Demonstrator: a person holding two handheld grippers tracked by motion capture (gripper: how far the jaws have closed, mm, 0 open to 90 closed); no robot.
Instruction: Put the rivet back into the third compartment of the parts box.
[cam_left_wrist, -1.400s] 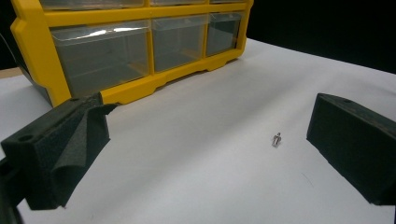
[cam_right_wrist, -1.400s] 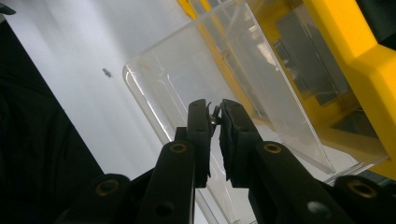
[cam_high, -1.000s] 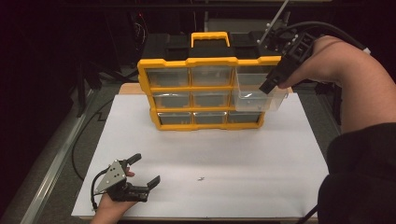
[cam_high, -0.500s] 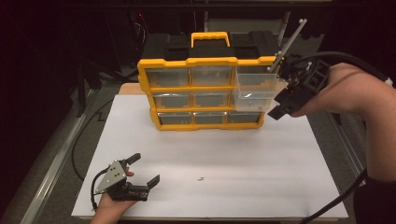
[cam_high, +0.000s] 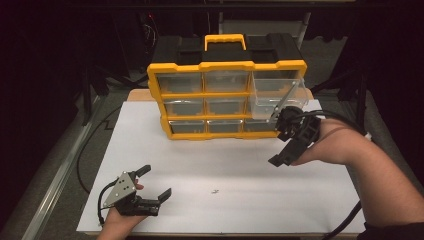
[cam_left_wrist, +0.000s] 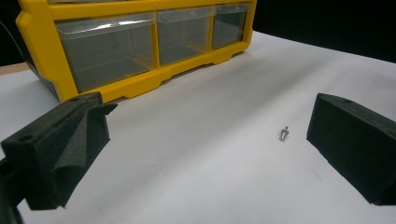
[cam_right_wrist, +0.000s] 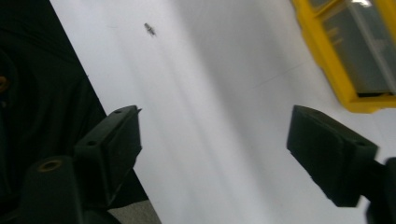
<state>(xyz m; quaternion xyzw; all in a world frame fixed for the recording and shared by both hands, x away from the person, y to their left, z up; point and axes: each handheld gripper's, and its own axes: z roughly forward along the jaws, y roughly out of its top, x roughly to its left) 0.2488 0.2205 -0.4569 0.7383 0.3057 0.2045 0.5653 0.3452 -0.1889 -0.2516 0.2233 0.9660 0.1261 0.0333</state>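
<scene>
The white tabletop is taken up at the back by a yellow organizer stood upright — three rows of three clear drawers, with a handle on top. The top-right drawer is seen pulled out from its slot, sticking forward past the yellow frame, while the others sit flush.

The right claw is held just below and in front of that pulled-out drawer, near the organizer's lower right corner. Its jaws are spread wide with nothing between them, which is clear in the right gripper view, where bare white surface is seen in the gap.

The left claw is rested at the near left of the tabletop, well apart from the organizer. Its jaws are also spread wide and nothing is gripped.

Smallest thing last — a tiny metal screw is left lying loose on the tabletop, near the front, to the right of the left claw. In the left gripper view it is found just beside the right-hand jaw, untouched.
</scene>
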